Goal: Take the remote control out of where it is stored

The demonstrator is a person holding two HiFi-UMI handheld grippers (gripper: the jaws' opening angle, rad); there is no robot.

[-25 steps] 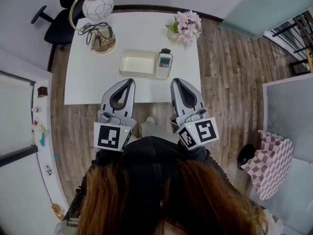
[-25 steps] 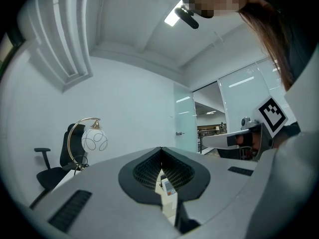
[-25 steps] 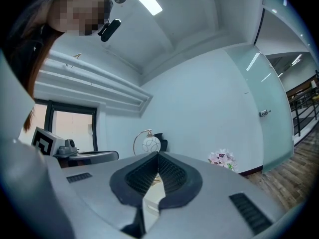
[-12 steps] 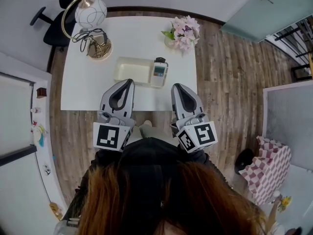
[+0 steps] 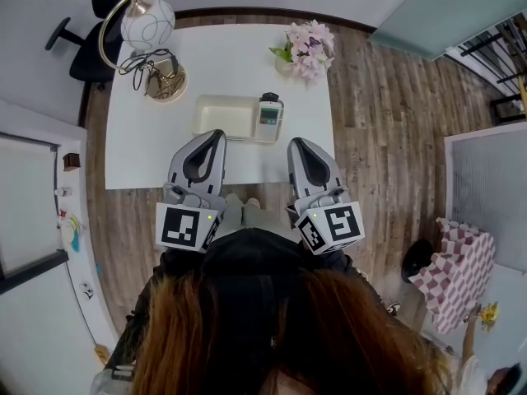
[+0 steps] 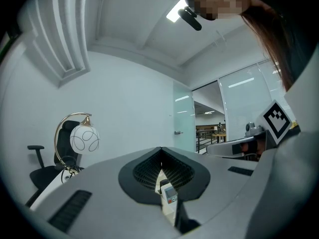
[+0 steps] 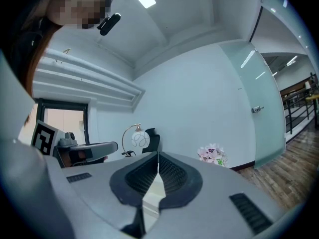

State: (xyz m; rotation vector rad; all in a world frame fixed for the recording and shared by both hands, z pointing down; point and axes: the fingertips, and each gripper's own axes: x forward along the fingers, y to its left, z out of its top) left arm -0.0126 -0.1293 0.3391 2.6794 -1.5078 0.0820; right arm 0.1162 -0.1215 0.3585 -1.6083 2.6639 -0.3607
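Both grippers, left gripper [image 5: 217, 135] and right gripper [image 5: 295, 142], are clenched and empty at the tabletop [image 5: 148, 155] edge. The remote control [image 5: 269, 115] rests at the right end of the cream tray [image 5: 222, 115].

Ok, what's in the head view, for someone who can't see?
From above, a person holds the left tool and right tool, both shut, pointed toward a white table. On it, a remote control sits at the right end of a cream tray, with a lamp and pink flowers beyond.

chair [image 5: 84, 56]: cut by top edge | remote control [image 5: 270, 116] buttons: seemingly unreadable
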